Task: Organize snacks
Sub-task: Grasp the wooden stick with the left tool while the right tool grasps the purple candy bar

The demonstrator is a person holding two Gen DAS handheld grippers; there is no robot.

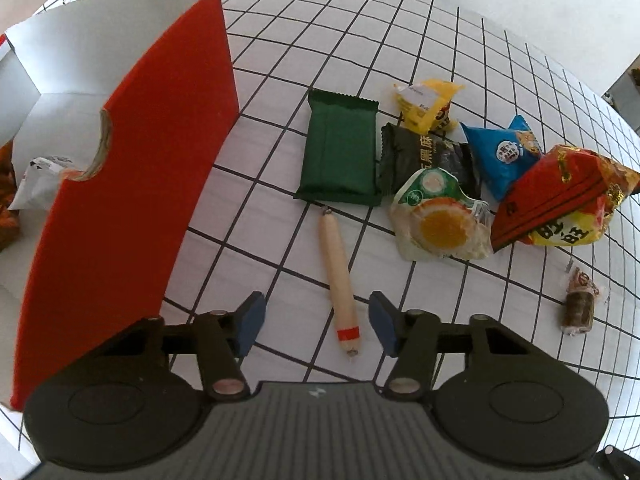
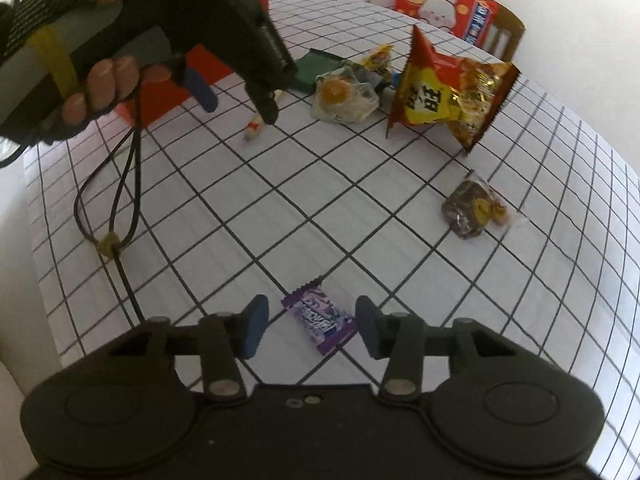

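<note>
Pale sausage stick [image 1: 339, 280] with red band lies between open jaws

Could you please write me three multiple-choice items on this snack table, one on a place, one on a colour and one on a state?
1. Where does the sausage stick lie in the left wrist view?
A. inside the red box
B. on the tablecloth, its near end between the open left tool fingers
C. on top of the green packet

2. What colour is the candy wrapper in front of the right tool?
A. purple
B. orange
C. white

3. How does the right tool stand?
A. shut on the candy
B. shut on nothing
C. open, fingers either side of the candy

Answers: 1 B, the stick rests on the checked cloth below the green packet, outside the red box. 2 A, the wrapper is purple. 3 C, both blue pads stand apart from the wrapper.
</note>
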